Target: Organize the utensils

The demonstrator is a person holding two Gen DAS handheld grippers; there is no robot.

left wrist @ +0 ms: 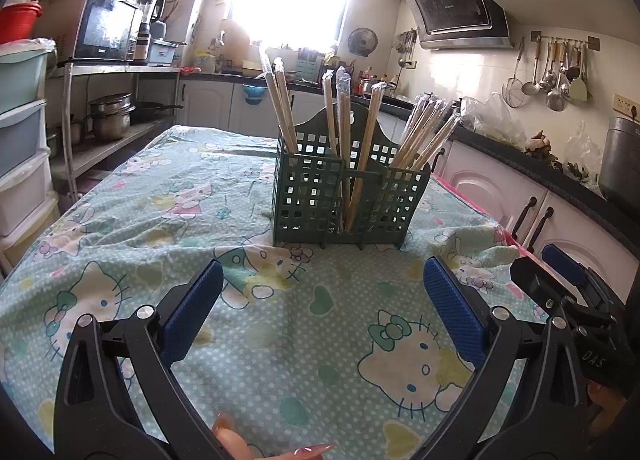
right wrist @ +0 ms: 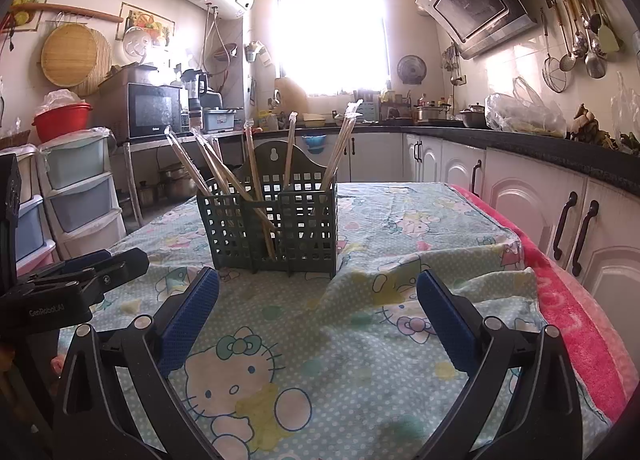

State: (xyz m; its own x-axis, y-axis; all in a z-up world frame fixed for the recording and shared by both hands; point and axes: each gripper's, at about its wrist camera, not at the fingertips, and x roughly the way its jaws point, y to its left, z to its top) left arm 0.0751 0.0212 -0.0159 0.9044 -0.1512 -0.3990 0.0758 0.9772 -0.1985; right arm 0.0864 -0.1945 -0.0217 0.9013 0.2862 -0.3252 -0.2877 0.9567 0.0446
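A dark green perforated utensil caddy (left wrist: 308,196) stands upright on the Hello Kitty tablecloth (left wrist: 120,212); it also shows in the right wrist view (right wrist: 308,220). Several plastic-wrapped wooden chopsticks (left wrist: 366,148) stand tilted in its compartments, also seen in the right wrist view (right wrist: 340,148). My left gripper (left wrist: 322,284) is open and empty, a short way in front of the caddy. My right gripper (right wrist: 318,292) is open and empty, also in front of it. The right gripper shows at the right edge of the left wrist view (left wrist: 568,288), the left gripper at the left edge of the right wrist view (right wrist: 80,280).
A pink towel (right wrist: 572,300) lies along the table's right edge, beside white cabinets (right wrist: 520,204). Plastic drawers (right wrist: 76,196) and a metal shelf with pots (left wrist: 112,116) stand to the left. The cloth is rumpled just right of the caddy (right wrist: 400,264).
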